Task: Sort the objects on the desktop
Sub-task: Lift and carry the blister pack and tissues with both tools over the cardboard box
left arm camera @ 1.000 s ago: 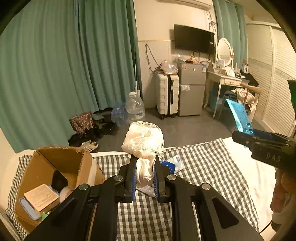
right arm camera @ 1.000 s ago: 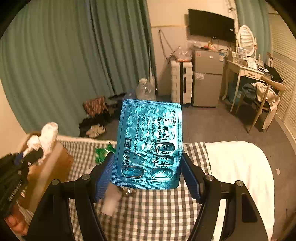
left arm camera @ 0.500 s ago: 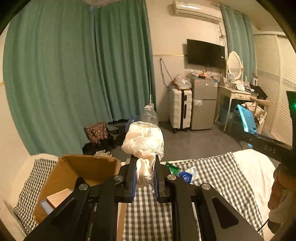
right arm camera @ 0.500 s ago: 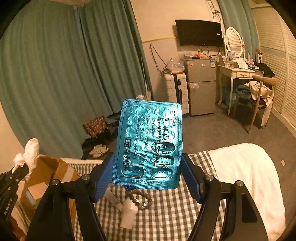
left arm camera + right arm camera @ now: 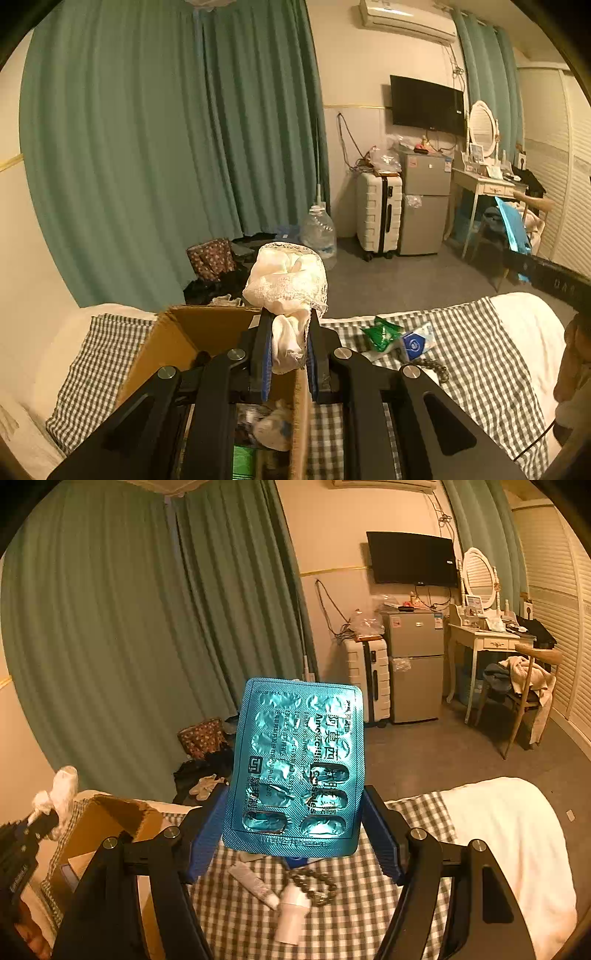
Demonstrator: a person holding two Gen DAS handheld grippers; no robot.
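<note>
My left gripper is shut on a cream lace cloth, whose bunched top stands above the fingers. It hangs over the open cardboard box, which holds several items. My right gripper is shut on a blue blister pack of capsules, held upright by its two side edges. In the right wrist view the left gripper with the cloth shows at the far left above the box. The blister pack shows edge-on at the right of the left wrist view.
On the checked bedcover lie a small tube, a white bottle and a bead bracelet. A green packet and a blue-and-white pouch lie further off. A white blanket covers the right. A person's hand holds the right gripper.
Both grippers have risen. The left one has carried the cloth leftward until it hangs over the box. The right one keeps the blister pack, and the bracelet, tube and bottle have come into its view.
</note>
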